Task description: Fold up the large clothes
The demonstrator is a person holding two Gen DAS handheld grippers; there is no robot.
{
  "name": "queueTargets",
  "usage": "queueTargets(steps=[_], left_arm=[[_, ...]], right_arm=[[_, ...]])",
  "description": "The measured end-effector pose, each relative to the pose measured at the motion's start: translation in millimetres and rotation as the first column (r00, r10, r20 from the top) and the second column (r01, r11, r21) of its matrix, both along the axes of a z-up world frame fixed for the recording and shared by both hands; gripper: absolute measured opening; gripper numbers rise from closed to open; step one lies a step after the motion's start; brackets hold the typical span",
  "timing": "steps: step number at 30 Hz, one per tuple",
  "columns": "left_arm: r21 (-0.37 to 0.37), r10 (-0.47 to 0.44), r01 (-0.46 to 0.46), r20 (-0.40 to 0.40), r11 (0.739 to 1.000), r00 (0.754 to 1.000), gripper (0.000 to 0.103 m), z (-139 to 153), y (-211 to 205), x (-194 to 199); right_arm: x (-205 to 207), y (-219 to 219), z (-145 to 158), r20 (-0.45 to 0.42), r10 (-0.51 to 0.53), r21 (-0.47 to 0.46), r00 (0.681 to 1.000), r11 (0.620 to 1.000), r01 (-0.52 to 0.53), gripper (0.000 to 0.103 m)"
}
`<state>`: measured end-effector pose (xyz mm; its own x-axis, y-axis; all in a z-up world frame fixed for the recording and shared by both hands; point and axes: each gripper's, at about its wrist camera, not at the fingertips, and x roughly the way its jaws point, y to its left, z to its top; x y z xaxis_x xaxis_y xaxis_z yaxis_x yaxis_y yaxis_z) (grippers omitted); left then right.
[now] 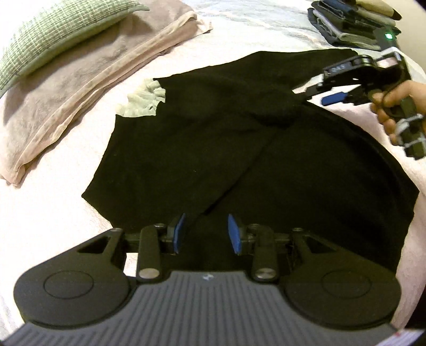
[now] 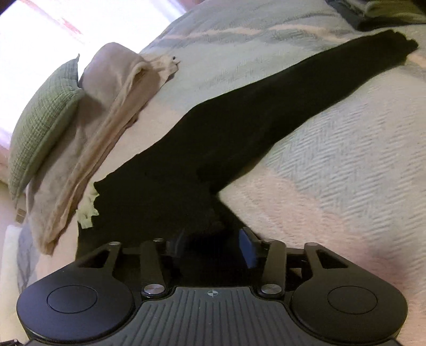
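Note:
A large black garment (image 1: 213,138) lies spread on the bed, with a pale ruffled piece (image 1: 145,99) showing at its far left edge. My left gripper (image 1: 206,234) sits low over the near edge, and black cloth fills the narrow gap between its blue pads (image 1: 177,234). A fold line runs from the middle of the garment into that gap. My right gripper (image 1: 316,89), held by a hand (image 1: 388,103), is at the garment's far right side. In the right wrist view the right gripper (image 2: 213,244) stands open over bunched black cloth, and a long sleeve (image 2: 306,95) stretches away up to the right.
A folded pinkish blanket (image 1: 87,79) with a green checked pillow (image 1: 53,34) on it lies to the left of the garment. A stack of folded clothes (image 1: 351,24) sits at the far right. The pale patterned bedspread (image 2: 346,165) covers the bed.

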<state>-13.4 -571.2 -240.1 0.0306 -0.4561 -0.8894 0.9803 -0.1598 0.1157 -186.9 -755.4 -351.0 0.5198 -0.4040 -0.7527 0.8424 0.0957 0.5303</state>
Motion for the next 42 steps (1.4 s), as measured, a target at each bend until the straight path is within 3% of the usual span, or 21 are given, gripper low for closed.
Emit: queueTargets(steps=[8,15,19,26,29,31,33,34,36,38,40,42], left_arm=[[-0.049,0.001,-0.005,-0.071,0.999,0.997,0.031,3.6,-40.6,-17.3],[-0.058,0.022,-0.027,-0.085,0.998,0.996,0.034,-3.2,-81.9,-77.8],[-0.028,0.116,-0.117,-0.032,0.993,0.993,0.036,-21.0,-115.1,-115.2],[0.02,0.344,-0.344,-0.023,0.939,0.939,0.044,-47.4,-156.0,-152.8],[0.035,0.372,-0.371,-0.033,0.928,0.927,0.047,-51.5,-166.3,-164.3],[0.043,0.364,-0.363,-0.028,0.931,0.931,0.047,-52.4,-171.5,-171.8],[0.041,0.352,-0.351,-0.031,0.936,0.935,0.047,-50.0,-173.4,-176.5],[0.036,0.347,-0.346,-0.033,0.937,0.937,0.047,-47.9,-173.5,-178.4],[0.018,0.345,-0.345,-0.032,0.939,0.938,0.047,-41.3,-171.7,-178.1],[-0.004,0.354,-0.354,-0.037,0.935,0.935,0.047,-32.8,-167.0,-173.4],[-0.035,0.375,-0.377,-0.047,0.926,0.926,0.047,-21.8,-157.7,-163.2],[-0.068,0.408,-0.411,-0.057,0.909,0.911,0.047,-9.8,-143.6,-147.4]], right_arm=[[-61.4,-2.3,39.7,-0.083,-0.08,-0.076,0.993,0.994,0.074,0.043],[-160.1,-63.7,47.2,-0.133,-0.186,-0.152,0.973,0.974,0.166,0.044],[-215.8,-112.5,29.6,-0.111,-0.249,-0.141,0.962,0.962,0.233,0.044],[-275.0,-170.1,-20.3,-0.007,-0.322,-0.044,0.947,0.946,0.322,0.044],[-286.9,-177.5,-35.3,0.087,-0.352,-0.019,0.932,0.935,0.355,0.044],[-295.5,-177.9,-40.4,0.165,-0.393,0.011,0.905,0.918,0.397,0.042],[-299.3,-176.9,-37.2,0.189,-0.414,0.029,0.891,0.909,0.416,0.01],[-299.3,-175.2,-30.5,0.189,-0.42,0.023,0.888,0.906,0.423,0.005],[-293.4,-172.7,-8.7,0.167,-0.392,-0.021,0.905,0.916,0.401,0.004],[-274.5,-172.1,20.2,0.1,-0.319,-0.09,0.942,0.94,0.328,0.004],[-237.4,-173.6,54.5,0.002,-0.217,-0.167,0.976,0.962,0.214,0.004],[-193.9,-173.2,86.3,-0.02,-0.126,-0.235,0.992,0.965,0.118,0.004]])
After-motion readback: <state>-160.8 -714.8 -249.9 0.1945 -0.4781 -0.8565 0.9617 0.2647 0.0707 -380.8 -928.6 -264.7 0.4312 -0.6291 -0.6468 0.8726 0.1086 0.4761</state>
